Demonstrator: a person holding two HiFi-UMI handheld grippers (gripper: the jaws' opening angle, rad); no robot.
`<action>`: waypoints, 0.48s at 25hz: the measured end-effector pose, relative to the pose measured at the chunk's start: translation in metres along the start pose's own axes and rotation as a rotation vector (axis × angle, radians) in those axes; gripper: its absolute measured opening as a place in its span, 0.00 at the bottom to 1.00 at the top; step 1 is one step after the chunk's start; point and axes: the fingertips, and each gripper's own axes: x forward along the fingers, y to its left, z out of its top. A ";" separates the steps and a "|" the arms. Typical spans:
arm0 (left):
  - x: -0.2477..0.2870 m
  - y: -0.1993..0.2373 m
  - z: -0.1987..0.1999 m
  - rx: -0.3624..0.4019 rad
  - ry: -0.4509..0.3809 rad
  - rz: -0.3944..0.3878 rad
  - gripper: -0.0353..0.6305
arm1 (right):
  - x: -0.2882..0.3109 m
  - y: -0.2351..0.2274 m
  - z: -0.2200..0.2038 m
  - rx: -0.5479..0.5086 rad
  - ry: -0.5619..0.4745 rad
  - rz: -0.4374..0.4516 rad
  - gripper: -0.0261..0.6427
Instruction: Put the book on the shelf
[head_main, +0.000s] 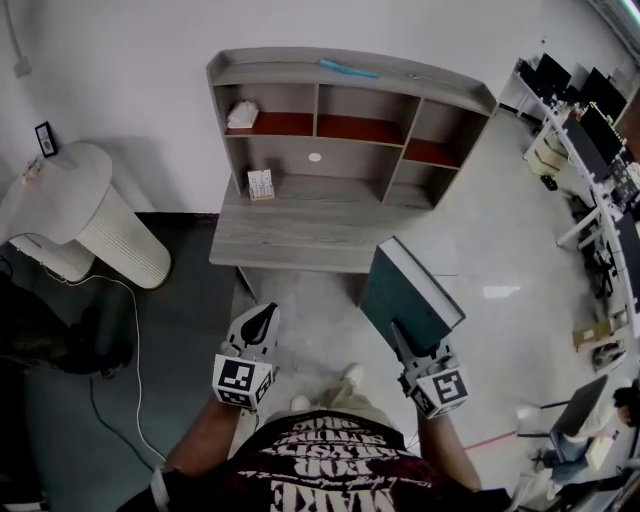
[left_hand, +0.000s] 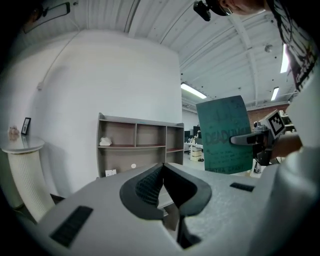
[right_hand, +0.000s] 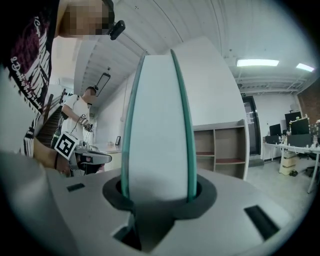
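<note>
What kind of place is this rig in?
Probably an open-plan office or lab: rows of desks with monitors, strip ceiling lights, and a grey shelf unit against a white wall.

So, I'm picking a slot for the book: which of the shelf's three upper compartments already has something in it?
The left compartment: a small white object sits in it. The middle compartment and right compartment show only bare reddish floors.

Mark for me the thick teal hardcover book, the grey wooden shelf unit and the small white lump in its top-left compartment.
thick teal hardcover book (head_main: 400, 295), head view, on its front cover.
grey wooden shelf unit (head_main: 290, 68), head view, on its top board.
small white lump (head_main: 242, 115), head view, on its middle.
</note>
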 end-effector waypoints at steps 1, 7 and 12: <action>0.004 -0.002 0.002 0.014 0.001 -0.007 0.06 | 0.002 -0.003 0.001 0.002 -0.002 0.000 0.28; 0.021 0.001 0.002 0.008 0.014 0.004 0.06 | 0.003 -0.019 -0.012 0.026 0.040 0.000 0.28; 0.028 0.009 -0.006 -0.011 0.030 0.023 0.06 | 0.017 -0.025 -0.011 0.026 0.043 0.012 0.28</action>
